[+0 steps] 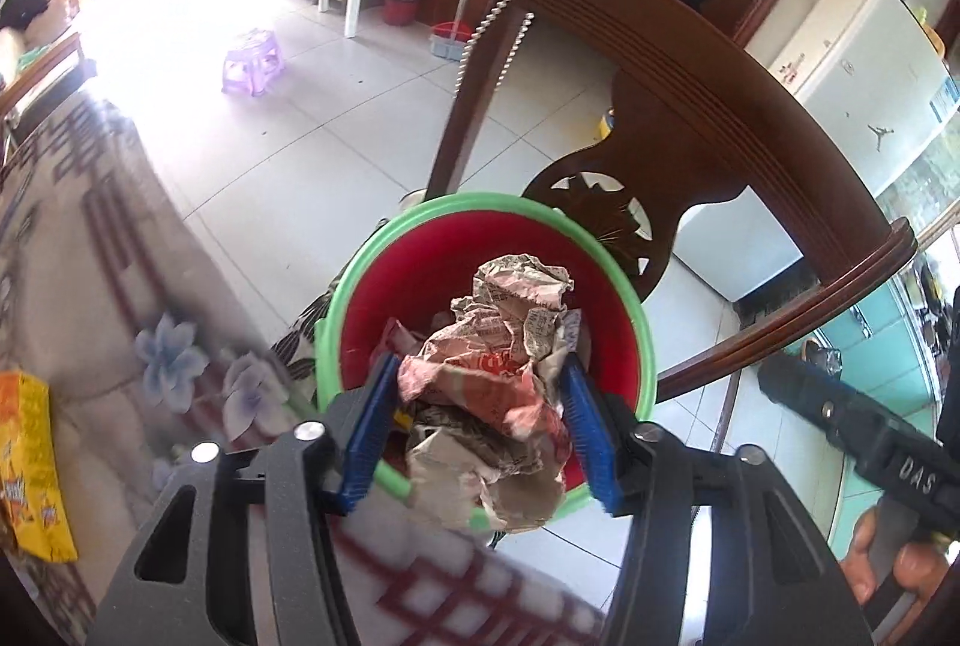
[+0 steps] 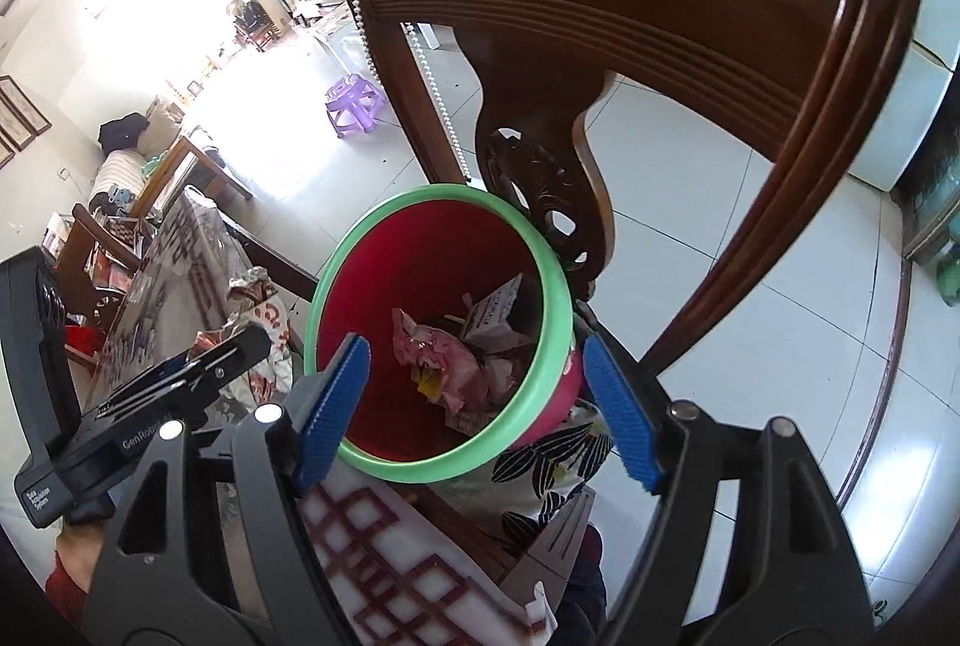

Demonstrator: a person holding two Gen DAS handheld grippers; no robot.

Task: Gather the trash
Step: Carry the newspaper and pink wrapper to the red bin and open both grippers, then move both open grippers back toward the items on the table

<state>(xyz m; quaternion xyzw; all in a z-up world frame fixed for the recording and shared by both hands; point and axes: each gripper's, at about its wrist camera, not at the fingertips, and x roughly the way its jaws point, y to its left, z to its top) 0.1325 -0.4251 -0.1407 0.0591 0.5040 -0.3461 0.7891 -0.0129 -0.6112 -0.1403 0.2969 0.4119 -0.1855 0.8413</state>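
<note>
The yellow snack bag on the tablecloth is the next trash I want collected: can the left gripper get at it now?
Probably not yet: the left gripper is shut on crumpled paper over the bin; the yellow snack bag lies unobstructed.

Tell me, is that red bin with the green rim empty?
No. The red bin already holds crumpled wrappers at its bottom, well below the rim; the left gripper holds another crumpled paper wad above it.

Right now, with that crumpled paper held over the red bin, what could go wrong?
1. The crumpled paper in the left hand-held gripper bulges past the blue pads, so it might snag instead of dropping cleanly.
2. The bin sits at the table's edge beside the chair; a bump could tip it to the floor.
</note>
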